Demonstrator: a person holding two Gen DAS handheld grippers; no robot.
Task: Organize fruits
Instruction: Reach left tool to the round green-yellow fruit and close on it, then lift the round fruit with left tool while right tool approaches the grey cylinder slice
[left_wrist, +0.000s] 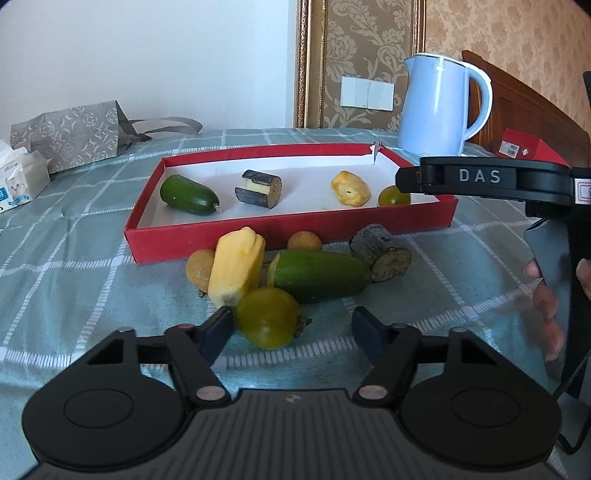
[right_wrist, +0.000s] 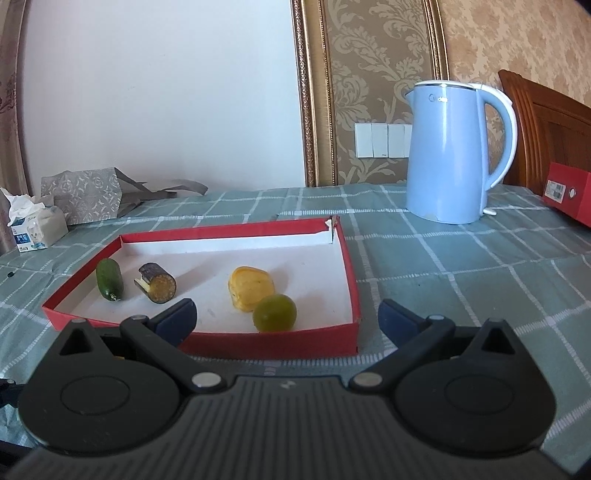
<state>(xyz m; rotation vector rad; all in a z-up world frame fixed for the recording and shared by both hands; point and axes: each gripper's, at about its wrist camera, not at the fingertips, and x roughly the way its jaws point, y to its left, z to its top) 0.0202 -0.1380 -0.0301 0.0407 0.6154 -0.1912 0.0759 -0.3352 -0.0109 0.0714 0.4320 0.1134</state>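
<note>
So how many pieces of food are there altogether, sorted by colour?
Dark green long ones: 2, in the red tray at and outside at
Yellow chunks: 2
Round yellow-green: 2
Dark-skinned cut pieces: 2
Small tan balls: 2
Total: 10

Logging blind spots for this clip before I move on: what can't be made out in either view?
- Left wrist view: the round green fruit in the red tray is partly hidden by the right gripper.
- Left wrist view: one small brown fruit is half hidden behind the green cucumber-like fruit.
- Right wrist view: the loose fruit pile is hidden; the gripper body fills the foreground.
- Right wrist view: the red box is cut off by the right edge; its label is too small to read.
</note>
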